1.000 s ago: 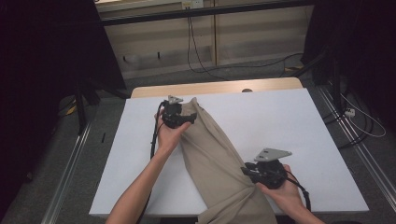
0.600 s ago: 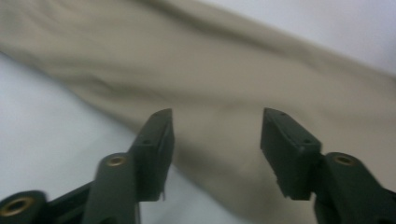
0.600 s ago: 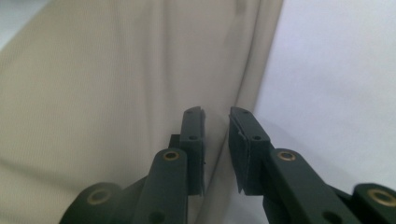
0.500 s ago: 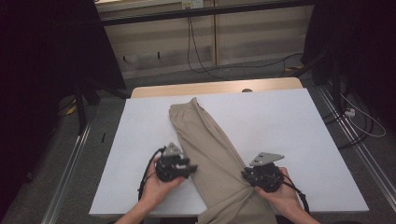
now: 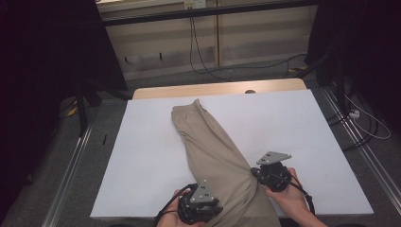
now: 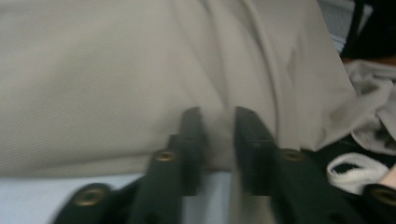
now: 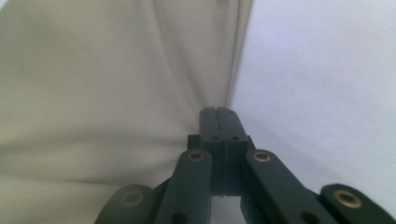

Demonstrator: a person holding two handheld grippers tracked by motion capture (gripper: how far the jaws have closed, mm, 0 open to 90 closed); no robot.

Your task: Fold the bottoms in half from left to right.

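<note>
The beige trousers (image 5: 215,151) are laid diagonally, their lower end cut off. The right gripper (image 7: 218,114) is pressed together on their edge; the left gripper (image 6: 218,135), just closing, is narrowly parted around a fold.

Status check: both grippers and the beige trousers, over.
Right gripper shut on beige cloth trousers edge. Left gripper closing, cloth between jaws, gap remaining. Nothing in the way.

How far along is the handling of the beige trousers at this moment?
Done: the beige trousers lie stretched diagonally across the white table. In hand: the right gripper is shut on the cloth's right edge near the table's front; the left gripper, whose jaws have just been closing, straddles the left edge with a narrow gap left. Left: finishing that left pinch, then probably a fold or pull.
</note>
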